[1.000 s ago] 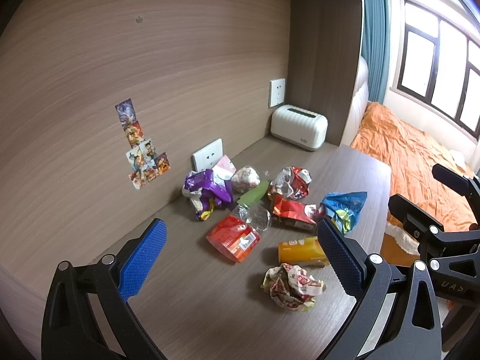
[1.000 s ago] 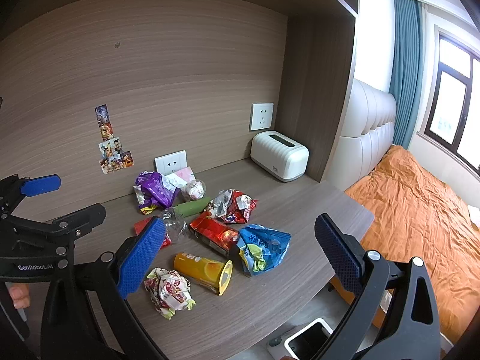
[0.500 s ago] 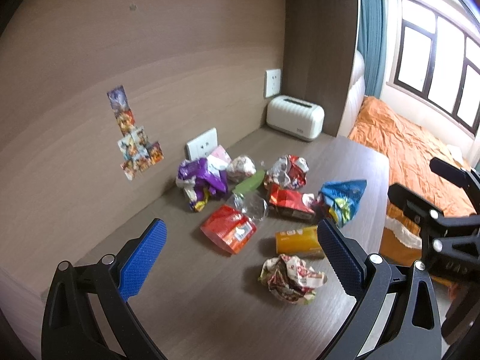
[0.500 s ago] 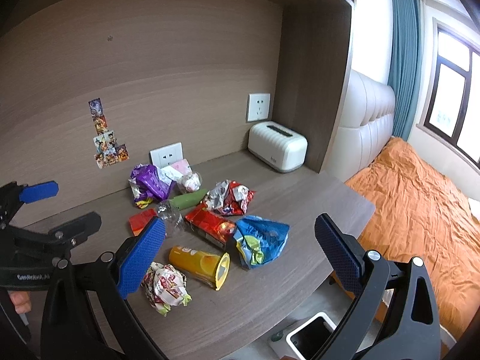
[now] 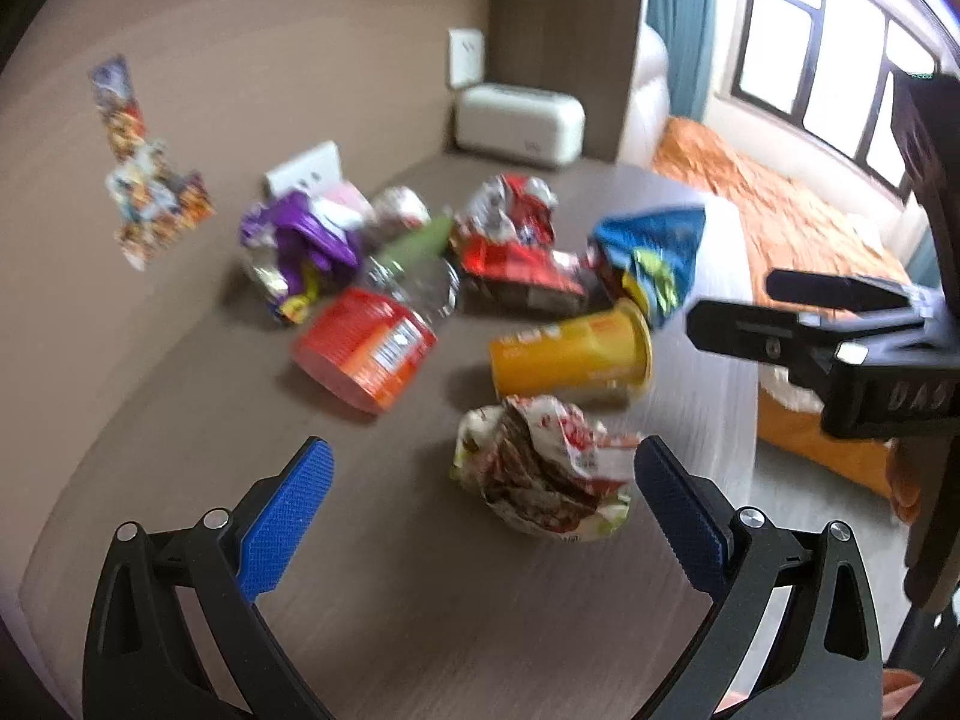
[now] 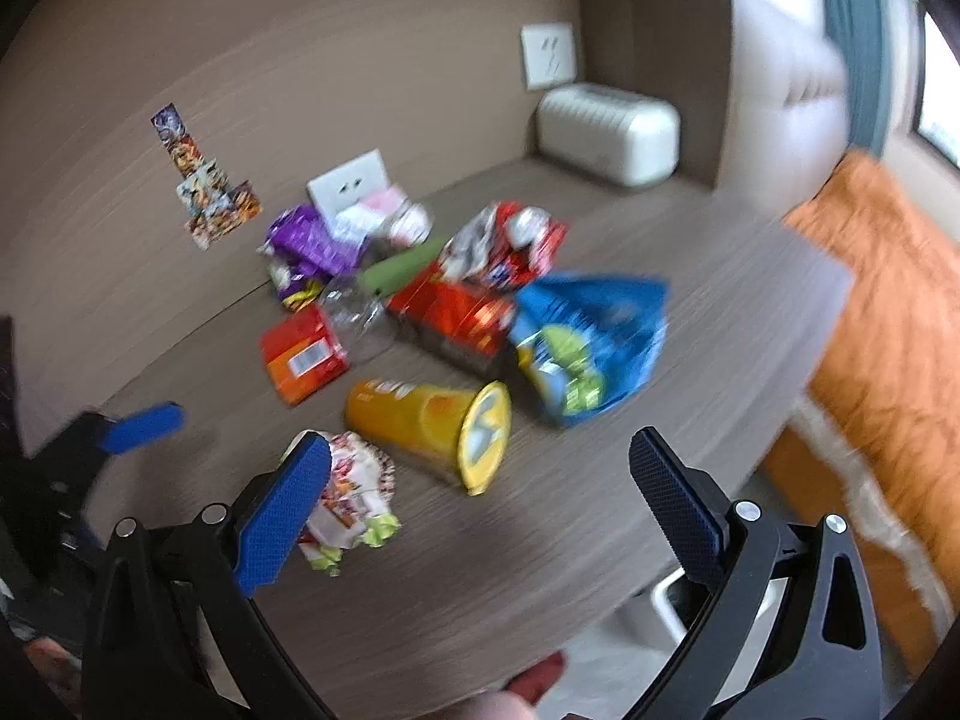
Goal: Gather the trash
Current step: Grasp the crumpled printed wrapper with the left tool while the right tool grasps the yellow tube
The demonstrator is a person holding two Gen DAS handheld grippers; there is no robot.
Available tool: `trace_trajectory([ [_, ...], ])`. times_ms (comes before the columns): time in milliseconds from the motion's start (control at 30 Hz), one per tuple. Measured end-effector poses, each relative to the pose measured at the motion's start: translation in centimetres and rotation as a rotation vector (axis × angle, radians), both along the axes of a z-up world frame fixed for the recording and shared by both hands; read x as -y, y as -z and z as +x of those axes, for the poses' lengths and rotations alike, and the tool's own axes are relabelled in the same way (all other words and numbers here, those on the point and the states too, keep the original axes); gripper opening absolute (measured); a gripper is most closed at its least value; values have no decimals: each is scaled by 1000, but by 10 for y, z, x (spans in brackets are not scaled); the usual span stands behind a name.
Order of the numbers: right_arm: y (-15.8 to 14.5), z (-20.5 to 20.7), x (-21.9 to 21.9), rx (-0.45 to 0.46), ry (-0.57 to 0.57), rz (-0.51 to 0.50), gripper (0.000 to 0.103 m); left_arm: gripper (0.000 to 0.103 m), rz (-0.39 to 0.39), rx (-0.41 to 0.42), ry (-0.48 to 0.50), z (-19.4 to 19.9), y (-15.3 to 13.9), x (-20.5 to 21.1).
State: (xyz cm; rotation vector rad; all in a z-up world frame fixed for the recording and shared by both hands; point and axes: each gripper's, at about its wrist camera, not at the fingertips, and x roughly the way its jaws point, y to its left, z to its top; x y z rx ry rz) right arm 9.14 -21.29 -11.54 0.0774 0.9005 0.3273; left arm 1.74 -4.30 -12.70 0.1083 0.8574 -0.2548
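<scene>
Trash lies scattered on a brown wooden desk [image 5: 420,600]. A crumpled white-and-red wrapper [image 5: 546,474] lies nearest, just ahead of my open left gripper [image 5: 480,516]; it also shows in the right wrist view [image 6: 354,498]. Behind it lie a yellow tube can [image 5: 570,354] [image 6: 432,426], an orange-red packet [image 5: 366,348], a blue chip bag [image 5: 648,258] [image 6: 588,342], red wrappers [image 5: 516,252], a green item [image 5: 414,246] and a purple bag [image 5: 300,246]. My right gripper [image 6: 480,510] is open and empty above the desk's front edge, near the yellow can.
A white box-shaped appliance [image 5: 519,120] stands at the back of the desk below a wall socket [image 5: 465,57]. An orange bed [image 5: 798,210] lies right of the desk. A white bin [image 6: 678,600] sits on the floor below the desk edge.
Both grippers have moved forward and down toward the trash, which now looks larger and blurred. Both stay open and empty.
</scene>
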Motion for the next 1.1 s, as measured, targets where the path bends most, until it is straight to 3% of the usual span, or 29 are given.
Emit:
trace_trajectory([
  [167, 26, 21, -4, -100, -35, 106, 99, 98, 38, -9, 56, 10, 21, 9],
  [400, 54, 42, -23, -149, -57, 77, 96, 98, 43, -37, 100, 27, 41, 21],
  [600, 62, 51, -33, -150, -89, 87, 68, 98, 13, -49, 118, 40, 46, 26],
  [667, 64, 55, -35, -155, -104, 99, 48, 97, 6, -50, 124, 44, 48, 26],
  [700, 64, 56, -36, -157, -113, 108, 44, 94, 5, -46, 123, 48, 50, 26],
  [767, 62, 57, -40, -155, -134, 114, 39, 65, -7, -65, 132, 52, 54, 24],
  [967, 54, 54, -49, -118, -170, 113, 23, 60, -63, -68, 111, 53, 55, 10],
  [1100, 47, 52, -57, -88, -190, 98, 22, 58, -84, -65, 99, 52, 51, 0],
])
